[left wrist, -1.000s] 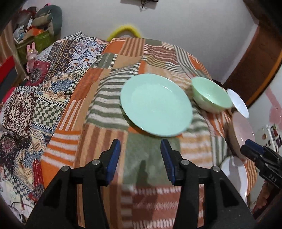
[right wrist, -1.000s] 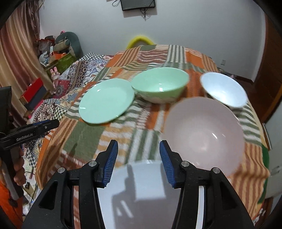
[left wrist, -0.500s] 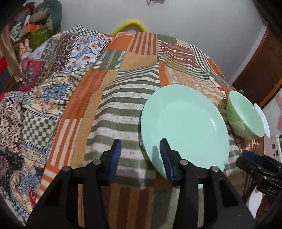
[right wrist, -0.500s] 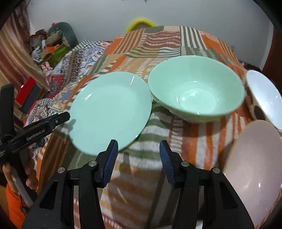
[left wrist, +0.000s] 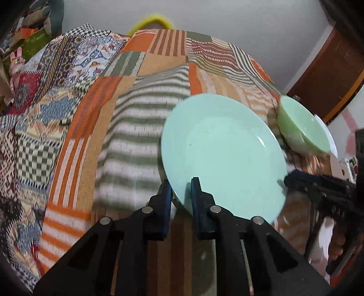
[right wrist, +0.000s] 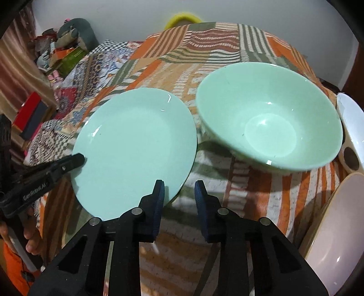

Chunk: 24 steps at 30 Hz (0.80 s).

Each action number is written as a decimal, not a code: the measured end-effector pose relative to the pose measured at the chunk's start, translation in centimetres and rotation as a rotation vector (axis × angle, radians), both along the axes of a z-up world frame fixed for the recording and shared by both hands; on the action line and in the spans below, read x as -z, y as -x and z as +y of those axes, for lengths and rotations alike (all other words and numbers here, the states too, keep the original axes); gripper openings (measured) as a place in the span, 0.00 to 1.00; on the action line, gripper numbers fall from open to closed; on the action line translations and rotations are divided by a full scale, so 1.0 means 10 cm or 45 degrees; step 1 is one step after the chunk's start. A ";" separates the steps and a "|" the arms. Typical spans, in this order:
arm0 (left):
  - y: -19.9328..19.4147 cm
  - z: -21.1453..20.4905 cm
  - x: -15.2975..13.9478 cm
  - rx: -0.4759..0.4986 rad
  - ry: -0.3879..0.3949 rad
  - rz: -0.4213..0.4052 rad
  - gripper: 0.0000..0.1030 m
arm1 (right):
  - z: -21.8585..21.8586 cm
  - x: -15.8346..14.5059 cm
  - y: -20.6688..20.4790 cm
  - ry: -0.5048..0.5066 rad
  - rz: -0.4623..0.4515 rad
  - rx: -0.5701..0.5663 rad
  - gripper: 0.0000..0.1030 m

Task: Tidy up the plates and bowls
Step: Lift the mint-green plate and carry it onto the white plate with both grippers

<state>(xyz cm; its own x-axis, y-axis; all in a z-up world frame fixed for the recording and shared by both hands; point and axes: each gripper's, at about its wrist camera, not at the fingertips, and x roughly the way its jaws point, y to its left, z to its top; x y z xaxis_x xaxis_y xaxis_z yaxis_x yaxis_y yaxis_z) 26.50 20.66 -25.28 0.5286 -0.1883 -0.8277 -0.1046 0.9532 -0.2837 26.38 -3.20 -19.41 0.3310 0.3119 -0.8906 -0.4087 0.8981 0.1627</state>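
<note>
the round mint-green ceramic plate [left wrist: 224, 157] lay tilted on the patchwork striped bedspread [left wrist: 145, 127], its near rim raised. the left gripper [left wrist: 180, 189] had its blue-padded fingers [left wrist: 197, 193] on either side of that rim, one above and one beneath; the jaws had just been closing and stood pinched on the plate's edge. the right gripper [right wrist: 179, 193] hovered just beside the plate's other edge, its left finger over the rim and its right finger over the cloth. its jaws had just been closing but nothing was pinched between them, and a gap remained.

the wide mint-green ceramic bowl [right wrist: 270, 116] sat just beside the plate, upright and empty. a white bowl [right wrist: 350, 127] stood beyond it at the right edge of the right wrist view, and a pale pink bowl [right wrist: 334, 227] lay near the lower right; the contents of both were only partly visible.

a hand [right wrist: 29, 236] with an orange sleeve held the left gripper's handle. a plain pale wall [right wrist: 136, 13] stood behind the bed, with a yellow curved object [right wrist: 182, 18] at its far edge and assorted clutter [right wrist: 61, 45] to the left.
</note>
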 end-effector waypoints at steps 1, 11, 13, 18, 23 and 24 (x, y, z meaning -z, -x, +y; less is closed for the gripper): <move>0.08 0.01 0.00 -0.001 0.015 0.004 0.16 | 0.00 -0.01 0.03 0.001 -0.003 -0.013 0.24; 0.68 0.21 -0.01 -0.021 0.062 0.078 0.16 | 0.21 -0.03 0.05 0.005 -0.023 -0.122 0.24; 0.72 0.24 -0.01 -0.023 0.038 0.083 0.18 | 0.29 0.00 0.05 0.015 -0.019 -0.153 0.24; 0.68 0.17 -0.03 -0.021 -0.122 0.053 0.18 | 0.48 0.19 -0.03 0.044 0.051 -0.175 0.24; 0.58 0.15 -0.01 -0.029 -0.167 0.048 0.20 | 0.55 0.17 -0.02 0.056 0.049 -0.181 0.19; 0.58 0.15 -0.02 -0.034 -0.162 0.045 0.20 | 0.55 0.16 0.00 0.063 0.044 -0.183 0.19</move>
